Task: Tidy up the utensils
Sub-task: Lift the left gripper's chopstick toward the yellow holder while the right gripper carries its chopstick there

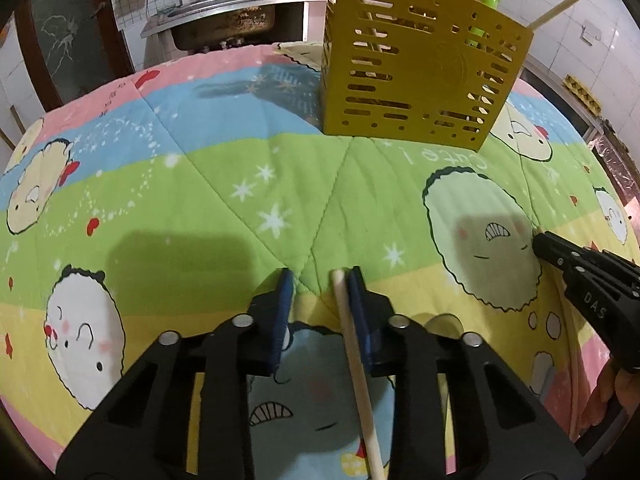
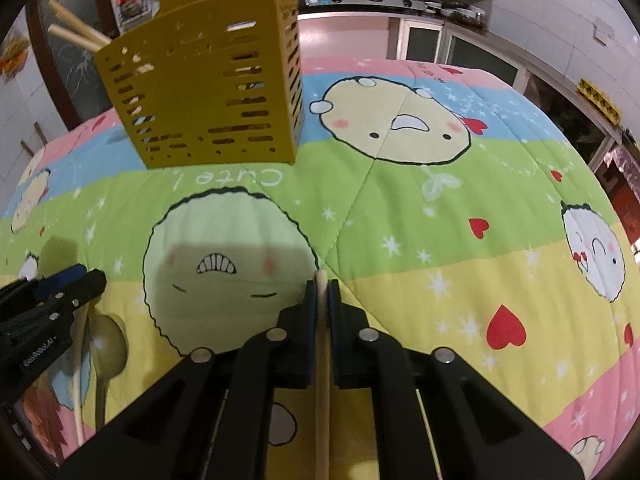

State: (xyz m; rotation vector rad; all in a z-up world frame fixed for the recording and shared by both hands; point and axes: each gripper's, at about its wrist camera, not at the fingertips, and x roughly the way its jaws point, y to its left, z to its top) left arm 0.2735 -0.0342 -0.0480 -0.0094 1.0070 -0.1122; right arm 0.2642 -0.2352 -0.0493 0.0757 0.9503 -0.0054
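Yellow slotted utensil holder upright on quilted table cover, left gripper parted around one chopstick nearer the camera, right gripper clamping another chopstick, spoon nearby.

Pastel stripes and mustard yellow

The quilt is banded pink, blue, green and yellow with cartoon faces, red hearts and white stars; the slotted utensil holder is mustard yellow; chopsticks pale wood.

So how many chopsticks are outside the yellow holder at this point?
2: one chopstick lies between the open left gripper's fingers; another is clamped in the right gripper. More may be hidden.
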